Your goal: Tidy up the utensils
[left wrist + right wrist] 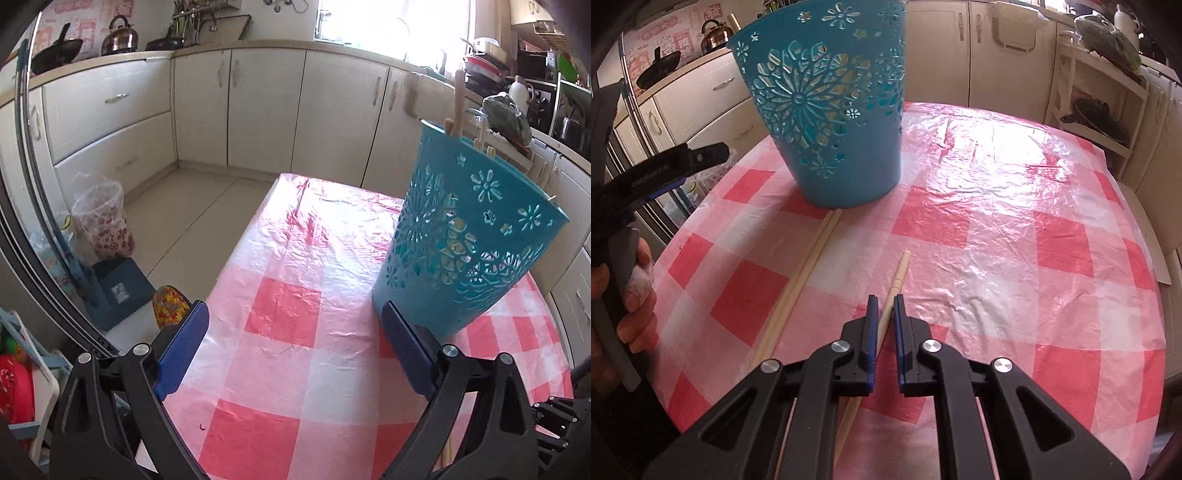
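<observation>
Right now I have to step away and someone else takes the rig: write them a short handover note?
Left gripper: fingers open, empty, beside the blue basket.
Right gripper: closed on a single chopstick lying on the checked tablecloth.
Done: several utensils already stand in the basket.
Left: lift this chopstick into the basket, then the pair of chopsticks lying in front of the basket's base.

Stood upright ahead of the right gripper [885, 300]: a blue basket [827, 110] with flower-shaped holes, a few chopsticks [458, 101] poking from its top. Lay flat between the fingers: one pale chopstick [897, 280]. Lay just left: two more chopsticks [801, 277], side by side, tips touching the basket's foot.
</observation>
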A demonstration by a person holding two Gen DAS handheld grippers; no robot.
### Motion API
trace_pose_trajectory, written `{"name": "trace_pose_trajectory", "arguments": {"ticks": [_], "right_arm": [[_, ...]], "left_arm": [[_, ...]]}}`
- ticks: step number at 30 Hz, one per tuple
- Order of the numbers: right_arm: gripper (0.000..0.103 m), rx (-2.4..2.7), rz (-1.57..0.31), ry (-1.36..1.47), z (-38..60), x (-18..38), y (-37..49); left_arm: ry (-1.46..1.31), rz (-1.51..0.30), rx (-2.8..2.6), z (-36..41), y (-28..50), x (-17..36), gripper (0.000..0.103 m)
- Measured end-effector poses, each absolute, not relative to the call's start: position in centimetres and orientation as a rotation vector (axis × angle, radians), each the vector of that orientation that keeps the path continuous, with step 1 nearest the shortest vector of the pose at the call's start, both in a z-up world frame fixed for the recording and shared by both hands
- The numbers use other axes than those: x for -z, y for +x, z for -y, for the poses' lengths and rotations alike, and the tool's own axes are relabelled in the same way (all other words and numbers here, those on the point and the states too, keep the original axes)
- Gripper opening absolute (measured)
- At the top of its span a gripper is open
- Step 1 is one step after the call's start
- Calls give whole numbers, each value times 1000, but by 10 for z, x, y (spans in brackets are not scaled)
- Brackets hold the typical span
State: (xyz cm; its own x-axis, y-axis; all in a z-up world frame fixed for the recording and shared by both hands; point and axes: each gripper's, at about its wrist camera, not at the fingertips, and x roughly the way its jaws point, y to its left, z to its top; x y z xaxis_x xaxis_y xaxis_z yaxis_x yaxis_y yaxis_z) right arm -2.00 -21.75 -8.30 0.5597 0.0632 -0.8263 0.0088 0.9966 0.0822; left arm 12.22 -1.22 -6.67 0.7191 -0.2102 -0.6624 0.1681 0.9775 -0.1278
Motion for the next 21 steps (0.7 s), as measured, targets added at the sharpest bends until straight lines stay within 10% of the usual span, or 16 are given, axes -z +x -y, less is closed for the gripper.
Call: {"name": "trace_pose_trajectory", "arguments": {"ticks": [21], "right_arm": [[6, -295, -700, 615, 279, 7, -49]], "left_arm": [[-82, -929, 297, 23, 134, 101, 95]]}}
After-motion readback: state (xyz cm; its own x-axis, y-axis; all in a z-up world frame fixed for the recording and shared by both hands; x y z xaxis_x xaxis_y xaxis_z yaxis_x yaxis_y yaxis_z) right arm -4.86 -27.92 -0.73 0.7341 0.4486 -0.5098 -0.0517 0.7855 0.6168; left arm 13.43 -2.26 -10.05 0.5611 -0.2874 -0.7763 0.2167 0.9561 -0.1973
